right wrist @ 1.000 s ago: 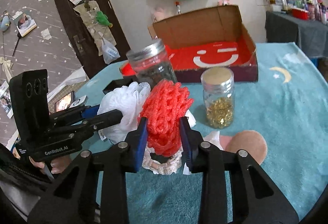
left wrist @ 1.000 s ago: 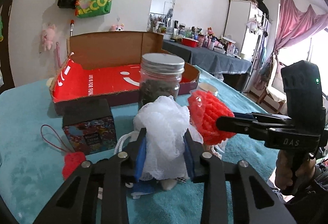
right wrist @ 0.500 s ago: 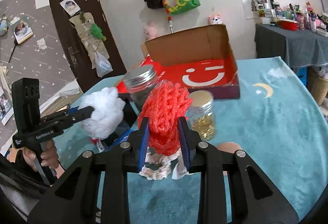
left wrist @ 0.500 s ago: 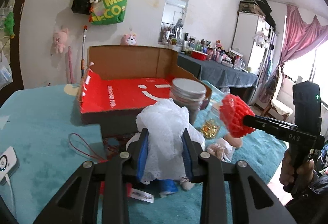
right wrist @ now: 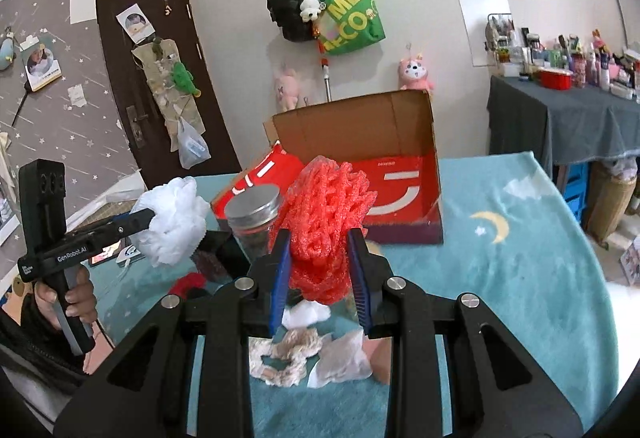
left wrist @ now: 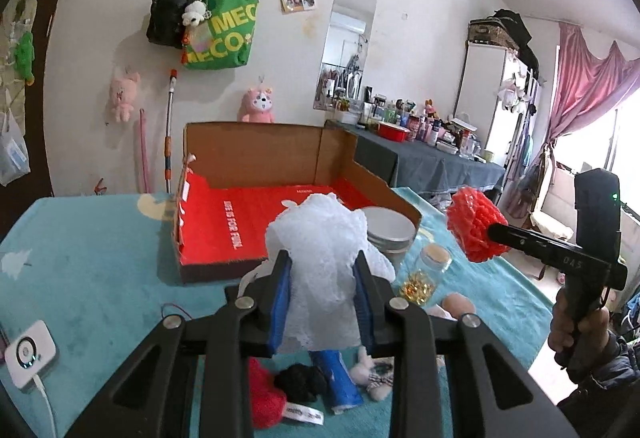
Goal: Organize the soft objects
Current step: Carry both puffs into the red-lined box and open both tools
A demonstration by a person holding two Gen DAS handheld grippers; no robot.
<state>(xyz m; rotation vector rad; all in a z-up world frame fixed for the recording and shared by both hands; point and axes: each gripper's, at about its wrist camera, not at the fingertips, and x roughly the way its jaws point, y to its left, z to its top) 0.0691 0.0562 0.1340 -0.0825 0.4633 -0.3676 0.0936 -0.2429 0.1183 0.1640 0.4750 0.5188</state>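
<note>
My left gripper (left wrist: 322, 294) is shut on a white mesh puff (left wrist: 320, 254) and holds it above the teal table, in front of the open red cardboard box (left wrist: 224, 222). My right gripper (right wrist: 322, 274) is shut on a red foam net (right wrist: 324, 213) and holds it above the table. In the left wrist view the red net (left wrist: 472, 226) hangs to the right of the box. In the right wrist view the white puff (right wrist: 174, 222) is at the left, and the box (right wrist: 400, 177) stands behind the net.
A metal-lidded glass jar (left wrist: 390, 230) and a small cork-topped jar of gold bits (left wrist: 424, 274) stand by the box. Red, black and blue soft items (left wrist: 304, 386) lie under the left gripper; a cream scrunchie (right wrist: 288, 354) under the right. A white device (left wrist: 28, 354) lies at left.
Both grippers have risen from the table with their loads, and the view now looks down into the box. The two grippers have moved apart.
</note>
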